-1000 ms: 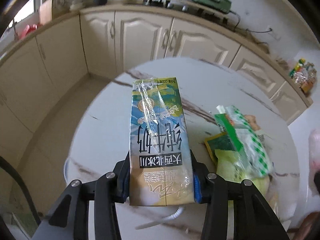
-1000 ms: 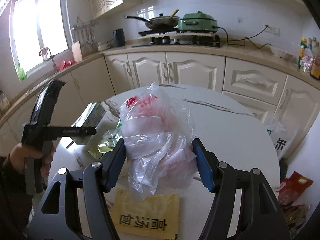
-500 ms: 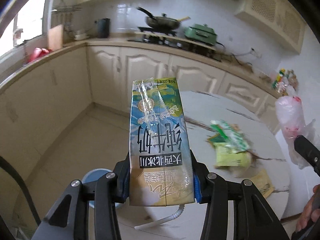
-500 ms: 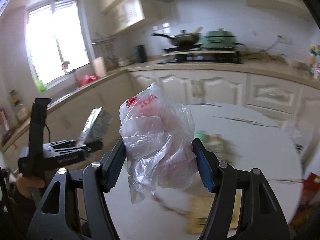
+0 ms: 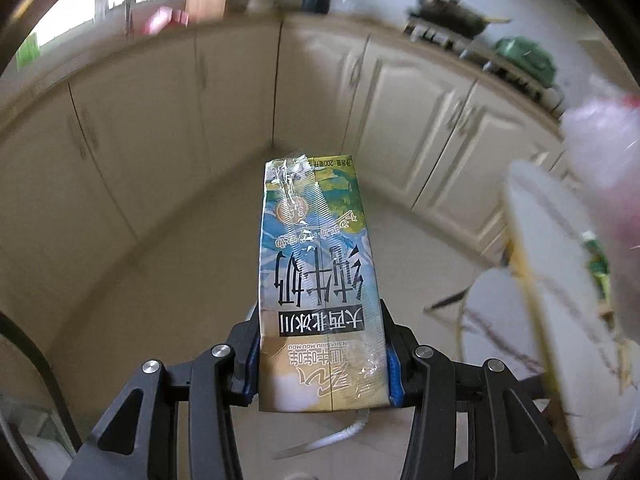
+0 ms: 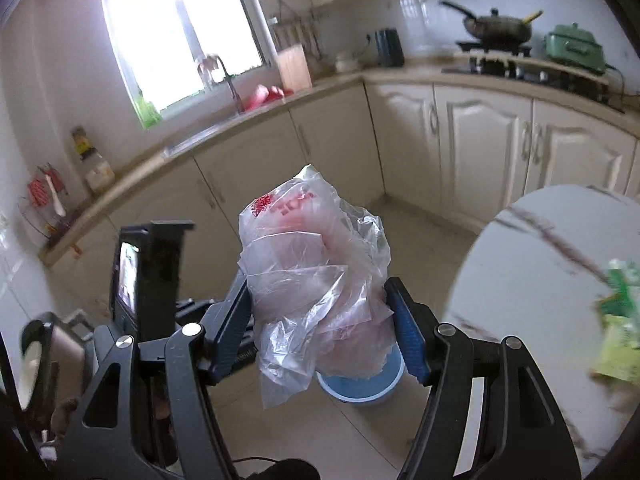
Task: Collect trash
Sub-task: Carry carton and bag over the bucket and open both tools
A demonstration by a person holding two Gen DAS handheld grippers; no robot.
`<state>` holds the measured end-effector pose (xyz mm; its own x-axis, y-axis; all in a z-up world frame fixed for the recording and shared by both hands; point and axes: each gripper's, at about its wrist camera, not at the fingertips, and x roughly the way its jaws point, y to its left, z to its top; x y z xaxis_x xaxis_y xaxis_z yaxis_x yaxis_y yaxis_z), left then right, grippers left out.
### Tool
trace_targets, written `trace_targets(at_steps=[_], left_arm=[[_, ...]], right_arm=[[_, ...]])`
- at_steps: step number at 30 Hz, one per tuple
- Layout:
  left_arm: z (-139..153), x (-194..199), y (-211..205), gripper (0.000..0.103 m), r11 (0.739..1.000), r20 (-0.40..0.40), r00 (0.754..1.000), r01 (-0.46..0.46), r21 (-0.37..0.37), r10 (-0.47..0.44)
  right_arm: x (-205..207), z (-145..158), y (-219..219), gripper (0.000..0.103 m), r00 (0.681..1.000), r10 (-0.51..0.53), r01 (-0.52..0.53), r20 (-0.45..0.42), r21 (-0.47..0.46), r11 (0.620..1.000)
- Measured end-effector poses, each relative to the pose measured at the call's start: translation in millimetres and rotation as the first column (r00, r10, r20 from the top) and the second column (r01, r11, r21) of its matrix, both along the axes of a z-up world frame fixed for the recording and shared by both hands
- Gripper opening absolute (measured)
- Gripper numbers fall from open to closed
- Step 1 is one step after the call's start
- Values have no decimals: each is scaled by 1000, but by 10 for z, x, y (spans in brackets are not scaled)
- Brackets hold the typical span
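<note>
My left gripper [image 5: 318,354] is shut on a milk carton [image 5: 316,280] with a bent white straw [image 5: 340,436] at its base, held in the air over the kitchen floor. My right gripper [image 6: 322,320] is shut on a crumpled clear plastic bag [image 6: 316,268] with red print, also held off the table. A blue bin [image 6: 360,380] stands on the floor just behind the bag, mostly hidden by it. The left gripper's body [image 6: 148,276] shows at the left of the right wrist view. The bag shows blurred at the right of the left wrist view [image 5: 600,148].
The round marble table [image 6: 532,280] stands to the right with green snack wrappers [image 6: 620,320] on it; its edge shows in the left wrist view [image 5: 552,320]. Cream cabinets [image 6: 460,148] and a counter with sink, pan and green cooker run along the walls.
Both grippers have swung left away from the table with their loads. The view now faces the floor and corner cabinets, and the blue bin appears behind the bag.
</note>
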<state>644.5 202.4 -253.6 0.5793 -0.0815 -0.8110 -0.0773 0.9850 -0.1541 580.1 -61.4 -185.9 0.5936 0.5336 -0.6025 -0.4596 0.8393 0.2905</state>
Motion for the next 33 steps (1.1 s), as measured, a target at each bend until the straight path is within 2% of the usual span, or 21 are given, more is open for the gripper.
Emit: trace_targets(at_steps=[3,5,7,11,13,14,18,21,25,28,31,33], left_arm=[[-437,172,150,44,1000,-92,996,-2,-3,2],[-700,286,237,44,1000,-143,990,-1,-31,-3],[-899,389,290,44,998,-176,984,6,-63,-17],[-1255,643,320,45,997,-254,967,2,-71,-20],[-1365,727,364,58,997,-274,962,-23,-69,3],[-1399,739,375,59,997,-272,962,-28,-70,8],[-1489,791,485,61,997,-280,960,-45,-60,26],[-1496,738,709,61,992,-278,955,-120,-29,108],[-1374,562,875,61,974,-261,940,-225,17,221],[-1279,450,864,61,968,-238,938,-246,48,250],[-1154,306,870,61,964,-207,941,-260,65,268],[-1086,213,840,61,963,-188,945,-260,66,267]], right_arm=[[231,-356,301,64,997,5,-7,-71,-29,1000],[341,-558,480,64,996,9,-15,-93,-67,998],[468,-725,611,64,994,9,-19,-107,-95,995],[701,-1059,838,64,993,-28,8,-119,-169,986],[816,-1223,901,64,989,-44,18,-138,-183,983],[875,-1312,926,64,987,-52,23,-150,-192,981],[1002,-1568,1014,64,986,-72,34,-149,-243,969],[1115,-1818,1022,64,976,-84,34,-200,-243,970],[1250,-2160,1053,64,952,-76,7,-297,-225,974],[1322,-2419,1139,65,931,-53,-29,-360,-219,975],[1401,-2595,1222,67,920,-43,-52,-389,-230,972],[1457,-2678,1276,81,912,-34,-67,-409,-229,971]])
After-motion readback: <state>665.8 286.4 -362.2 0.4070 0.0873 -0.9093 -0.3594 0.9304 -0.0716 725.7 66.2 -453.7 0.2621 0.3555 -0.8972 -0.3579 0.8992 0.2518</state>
